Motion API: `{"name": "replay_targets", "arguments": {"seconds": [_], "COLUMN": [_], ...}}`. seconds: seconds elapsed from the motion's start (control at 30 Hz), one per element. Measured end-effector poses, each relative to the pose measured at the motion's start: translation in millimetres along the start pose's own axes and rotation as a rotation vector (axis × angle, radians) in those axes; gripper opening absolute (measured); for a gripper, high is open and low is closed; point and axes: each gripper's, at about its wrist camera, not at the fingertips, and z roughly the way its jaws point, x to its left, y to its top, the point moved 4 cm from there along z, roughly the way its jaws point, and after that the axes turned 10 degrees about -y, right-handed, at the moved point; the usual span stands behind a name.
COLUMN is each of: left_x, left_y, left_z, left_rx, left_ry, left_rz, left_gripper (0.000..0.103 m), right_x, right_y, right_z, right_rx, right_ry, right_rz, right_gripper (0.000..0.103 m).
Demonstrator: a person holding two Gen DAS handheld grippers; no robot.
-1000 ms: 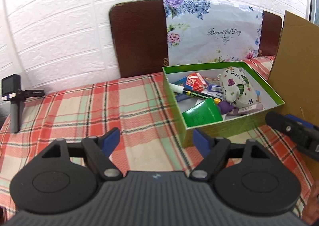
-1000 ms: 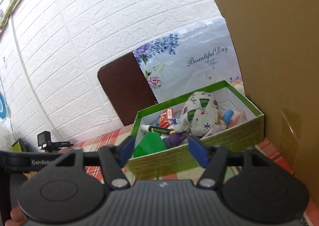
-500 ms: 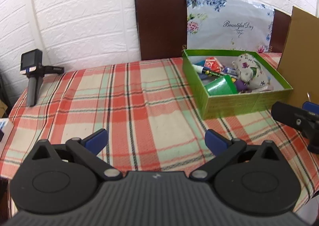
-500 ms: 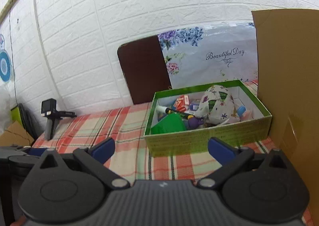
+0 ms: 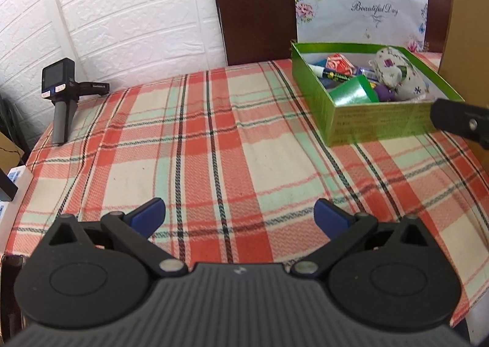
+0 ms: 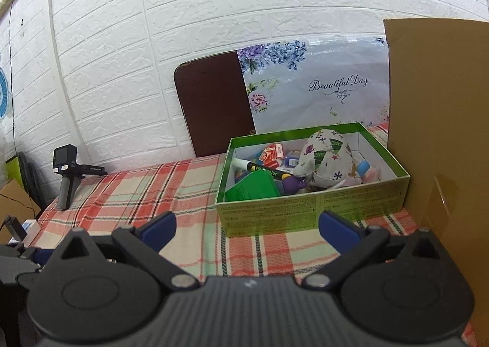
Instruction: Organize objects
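Note:
A green cardboard box (image 5: 376,123) (image 6: 311,208) stands at the far right of the plaid-covered table (image 5: 214,157). It holds a patterned fabric pouch (image 6: 328,160), a green cup (image 6: 253,186), a marker (image 6: 259,168), a purple toy (image 6: 293,183) and small packets. My left gripper (image 5: 240,217) is open and empty above the table's near middle. My right gripper (image 6: 247,229) is open and empty, in front of the box. Part of the right gripper shows at the right edge of the left wrist view (image 5: 458,119).
A small black camera on a stand (image 5: 61,93) (image 6: 67,171) sits at the table's far left. A tall brown cardboard sheet (image 6: 440,133) stands right of the box. A dark chair back (image 5: 253,7) with a floral bag (image 5: 360,7) is behind the table.
Both grippers have pulled back from the box and opened wider. The left one has swung left over the table's middle. The box and its contents have not moved.

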Motion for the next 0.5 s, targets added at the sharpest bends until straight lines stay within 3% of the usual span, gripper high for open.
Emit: {"name": "replay_targets", "arguments": {"seconds": [0.5], "left_x": [-7.2], "left_y": [-6.6], "left_z": [6.8], "left_rx": [0.047], "left_ry": [-0.015], "left_rz": [-0.009], "left_gripper": [0.103], "right_x": [-6.0], "right_y": [-3.6], "right_z": [7.7], "right_rx": [0.034], "right_ry": [0.0], "right_rz": [0.012], "right_gripper": [0.103]}}
